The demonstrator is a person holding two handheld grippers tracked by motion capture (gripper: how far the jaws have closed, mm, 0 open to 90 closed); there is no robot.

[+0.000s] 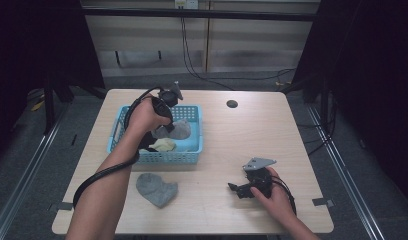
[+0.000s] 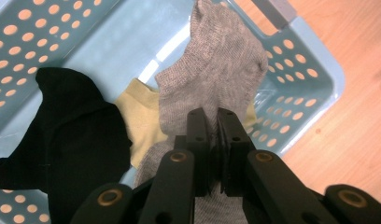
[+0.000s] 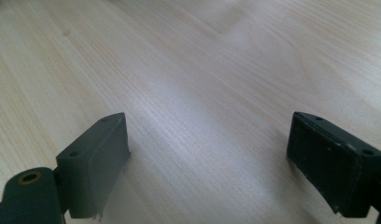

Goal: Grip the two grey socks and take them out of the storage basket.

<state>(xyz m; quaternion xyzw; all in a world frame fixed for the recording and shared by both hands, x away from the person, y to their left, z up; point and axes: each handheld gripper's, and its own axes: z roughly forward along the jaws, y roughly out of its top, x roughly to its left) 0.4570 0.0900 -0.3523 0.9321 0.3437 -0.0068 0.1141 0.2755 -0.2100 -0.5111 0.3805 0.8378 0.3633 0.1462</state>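
A light blue perforated basket [image 1: 194,116] stands on the left half of the table. My left gripper [image 1: 164,131] hangs over it, shut on a grey sock [image 1: 179,130] that dangles into the basket. In the left gripper view the grey sock [image 2: 216,70] is pinched between the jaws of my left gripper [image 2: 214,122], above a yellow sock [image 2: 135,114] and a black sock [image 2: 72,126] lying in the basket [image 2: 310,79]. A second grey sock [image 1: 156,189] lies on the table in front of the basket. My right gripper [image 1: 236,189] rests low on the table at the front right, open and empty [image 3: 209,154].
The wooden table [image 1: 242,135] has a dark round hole [image 1: 232,104] near its back edge. Cables run along the floor behind the table. A black cable [image 1: 99,175] trails from the left gripper along the forearm.
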